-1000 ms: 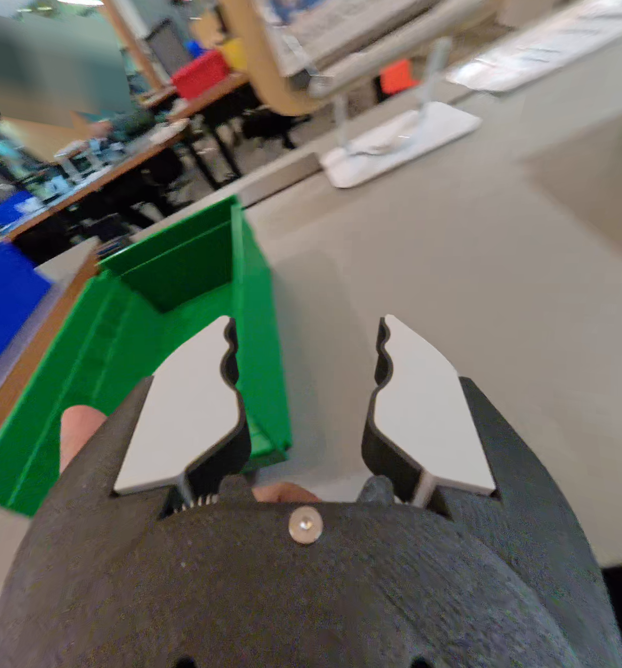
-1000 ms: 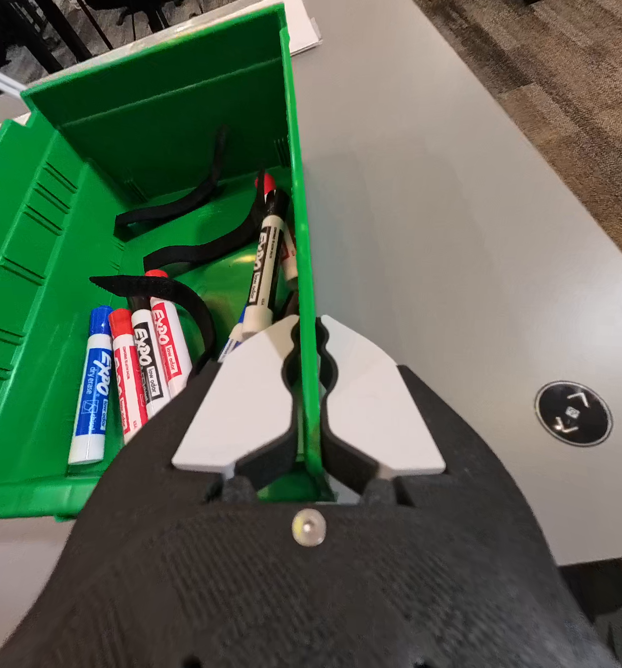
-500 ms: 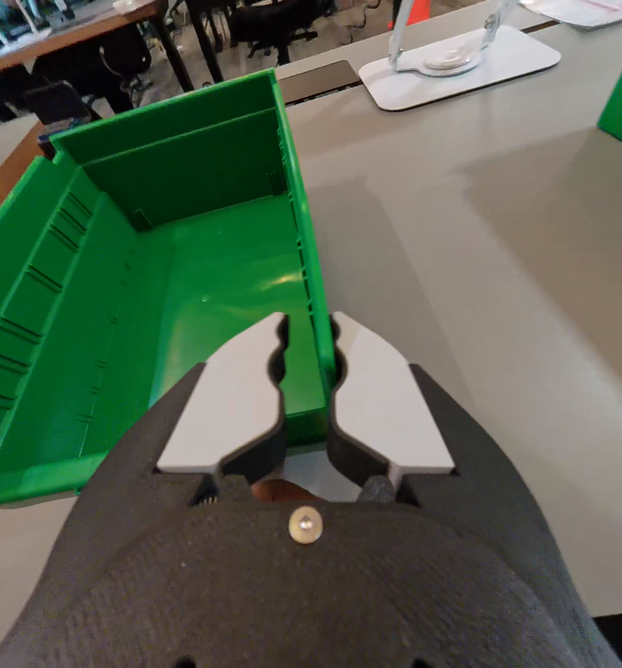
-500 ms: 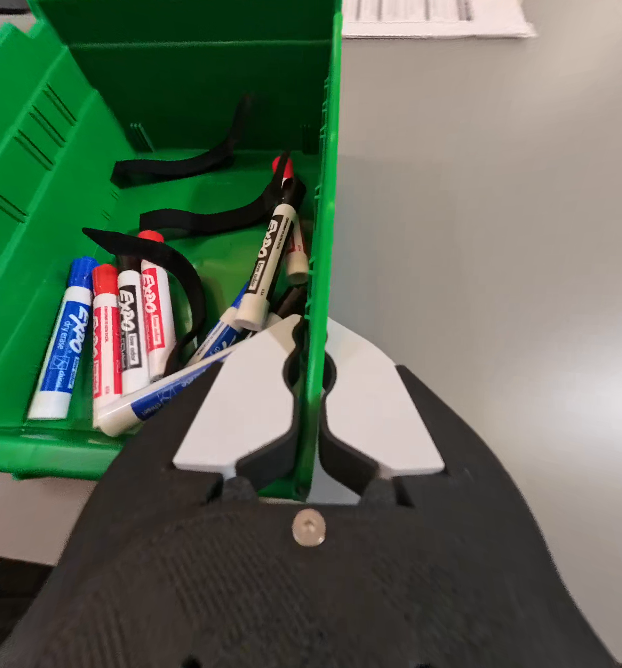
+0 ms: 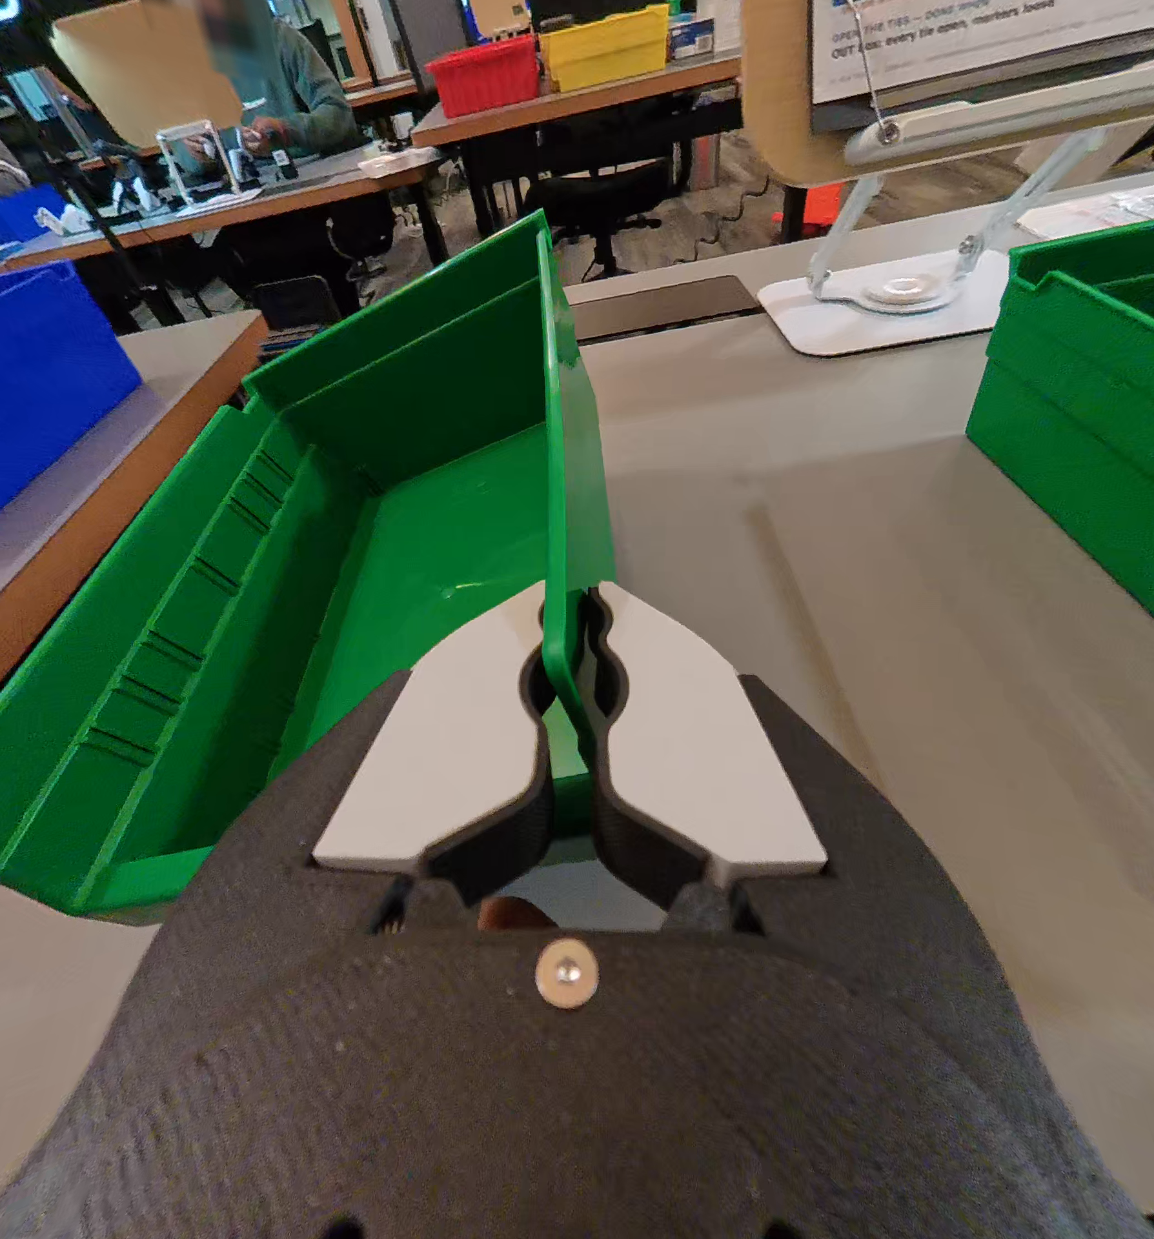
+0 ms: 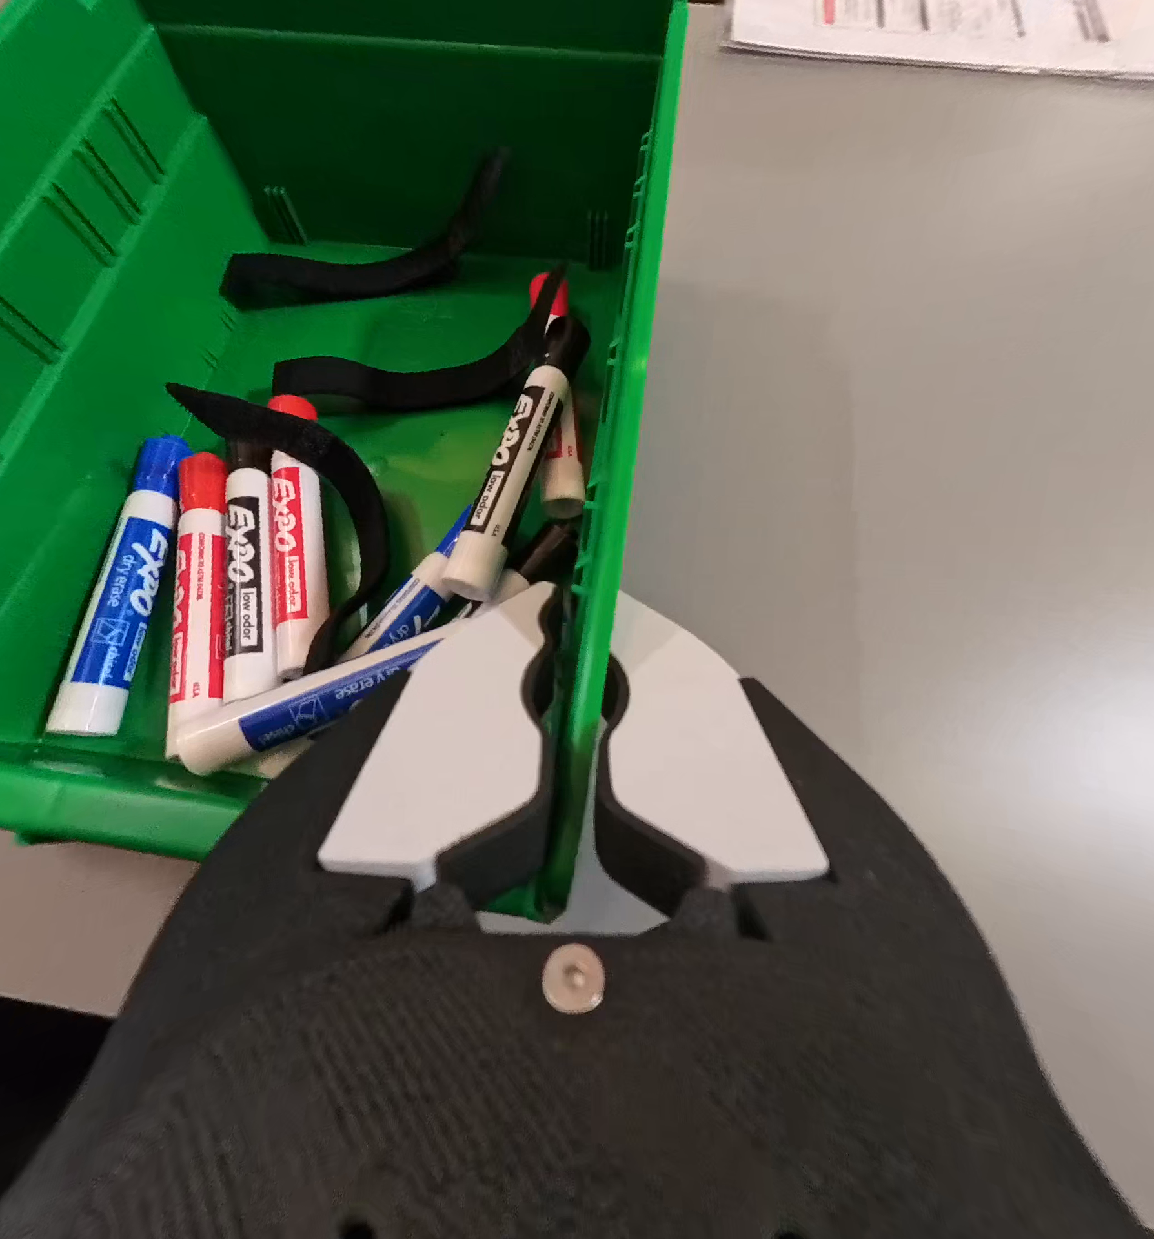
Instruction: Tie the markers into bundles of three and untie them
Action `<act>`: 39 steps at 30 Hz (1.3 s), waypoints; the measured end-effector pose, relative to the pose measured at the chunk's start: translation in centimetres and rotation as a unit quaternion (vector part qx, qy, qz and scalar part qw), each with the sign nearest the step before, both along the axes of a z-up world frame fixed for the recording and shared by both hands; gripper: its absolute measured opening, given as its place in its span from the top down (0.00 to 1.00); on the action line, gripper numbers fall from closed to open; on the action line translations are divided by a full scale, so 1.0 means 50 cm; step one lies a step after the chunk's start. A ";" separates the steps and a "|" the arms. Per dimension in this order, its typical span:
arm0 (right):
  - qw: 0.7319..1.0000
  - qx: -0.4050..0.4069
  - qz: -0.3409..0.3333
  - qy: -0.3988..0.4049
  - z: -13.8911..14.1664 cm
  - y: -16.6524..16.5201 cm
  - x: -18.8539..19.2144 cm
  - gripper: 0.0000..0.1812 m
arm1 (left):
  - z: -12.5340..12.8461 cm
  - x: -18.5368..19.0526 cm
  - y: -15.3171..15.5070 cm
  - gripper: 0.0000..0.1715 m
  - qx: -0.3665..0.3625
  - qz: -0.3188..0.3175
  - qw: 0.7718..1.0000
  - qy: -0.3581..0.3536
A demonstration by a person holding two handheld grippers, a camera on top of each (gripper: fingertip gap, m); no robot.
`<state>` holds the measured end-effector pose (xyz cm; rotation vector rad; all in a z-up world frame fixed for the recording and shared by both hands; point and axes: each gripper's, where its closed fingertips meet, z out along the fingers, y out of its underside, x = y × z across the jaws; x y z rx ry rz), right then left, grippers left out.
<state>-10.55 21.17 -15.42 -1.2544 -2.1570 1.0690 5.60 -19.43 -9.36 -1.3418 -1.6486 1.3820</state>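
Surface: grey tabletop (image 5: 829,603); other desks, coloured crates and a seated person lie beyond.
Hidden: left gripper (image 5: 571,670) body covers the near corner of the empty green bin (image 5: 179,603); right gripper (image 6: 578,670) covers the near corner of the marker bin (image 6: 58,201) and the ends of several markers (image 6: 246,563).
Left gripper: clamped on the empty bin's right wall, one finger inside, one outside.
Right gripper: clamped likewise on the marker bin's right wall.
Contents: red, blue and black markers among black straps (image 6: 339,278).
Surroundings: second green bin (image 5: 1097,416) at far right, a white stand base (image 5: 883,315) behind, papers (image 6: 963,33) past the marker bin.
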 end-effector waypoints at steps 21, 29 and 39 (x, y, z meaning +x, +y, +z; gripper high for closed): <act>0.986 -0.045 0.152 -0.047 0.000 -0.299 0.106 0.97 | 0.056 0.202 -0.031 0.97 -0.069 0.072 0.995 0.005; 0.981 -0.070 0.166 -0.071 0.000 -0.434 0.100 0.96 | 0.074 0.297 -0.063 0.97 -0.085 0.137 0.987 0.012; 0.983 -0.117 0.074 -0.117 0.002 -0.735 0.115 0.94 | 0.117 0.340 -0.085 0.97 -0.117 0.166 0.979 0.030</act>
